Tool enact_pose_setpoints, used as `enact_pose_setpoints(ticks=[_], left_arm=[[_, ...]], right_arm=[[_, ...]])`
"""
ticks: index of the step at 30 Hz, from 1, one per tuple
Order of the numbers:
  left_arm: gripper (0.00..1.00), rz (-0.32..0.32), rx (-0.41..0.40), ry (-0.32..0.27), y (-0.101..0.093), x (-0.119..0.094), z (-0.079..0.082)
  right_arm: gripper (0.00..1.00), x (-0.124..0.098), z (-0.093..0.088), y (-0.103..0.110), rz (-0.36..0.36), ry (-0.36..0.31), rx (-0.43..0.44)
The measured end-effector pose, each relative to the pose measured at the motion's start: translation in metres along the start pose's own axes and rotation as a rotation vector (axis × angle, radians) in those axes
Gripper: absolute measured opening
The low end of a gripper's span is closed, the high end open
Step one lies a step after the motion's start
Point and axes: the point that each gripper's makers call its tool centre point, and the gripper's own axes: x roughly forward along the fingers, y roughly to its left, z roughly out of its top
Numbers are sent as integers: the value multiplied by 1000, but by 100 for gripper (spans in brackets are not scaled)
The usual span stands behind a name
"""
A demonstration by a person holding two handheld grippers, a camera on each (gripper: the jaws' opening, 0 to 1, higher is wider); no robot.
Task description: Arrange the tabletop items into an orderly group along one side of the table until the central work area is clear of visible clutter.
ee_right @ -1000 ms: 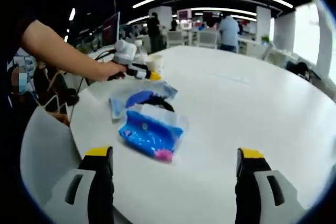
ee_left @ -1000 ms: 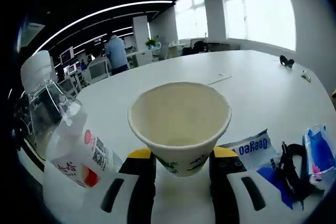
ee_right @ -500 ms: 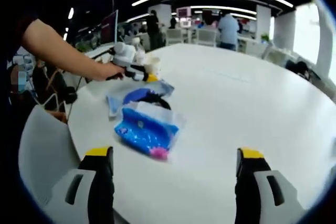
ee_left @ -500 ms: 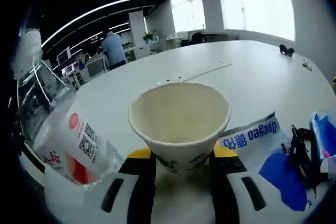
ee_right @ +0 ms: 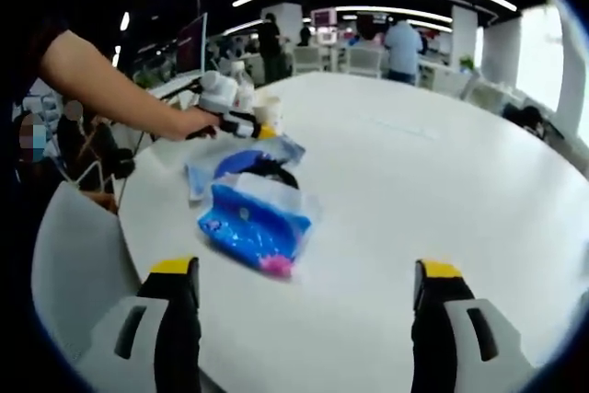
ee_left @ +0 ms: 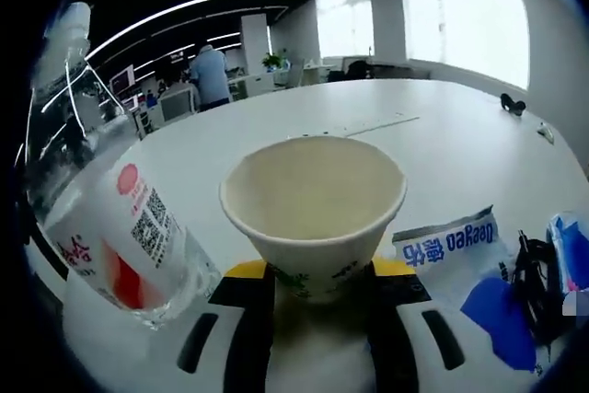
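Left gripper view, left to right: a water bottle (ee_left: 110,236) beside a paper cup (ee_left: 313,209) clamped between the left gripper's (ee_left: 317,283) jaws, then a snack packet (ee_left: 446,241) and black clip (ee_left: 534,278). Right gripper (ee_right: 299,287) hovers with jaws apart near a blue pouch (ee_right: 253,227). Items sit grouped near the worktop (ee_right: 442,181) edge; the tidying seems mostly done, with 1 cup unreleased.

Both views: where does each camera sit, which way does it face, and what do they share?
Left gripper view: rides the left gripper, low over the table edge, facing a paper cup between its jaws, a bottle beside.
Right gripper view: rides the open right gripper, facing across the table; the person's arm shows.
Shared: cup, blue packet.
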Motion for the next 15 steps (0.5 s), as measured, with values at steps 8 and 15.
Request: enact_pose_setpoints(ticks=[8, 15], left_arm=[[37, 16, -15, 5, -2, -5, 0], [36, 20, -58, 6, -2, -6, -1]], right_arm=[[94, 0, -1, 2, 5, -3, 7], [94, -2, -2, 1, 2, -2, 8]])
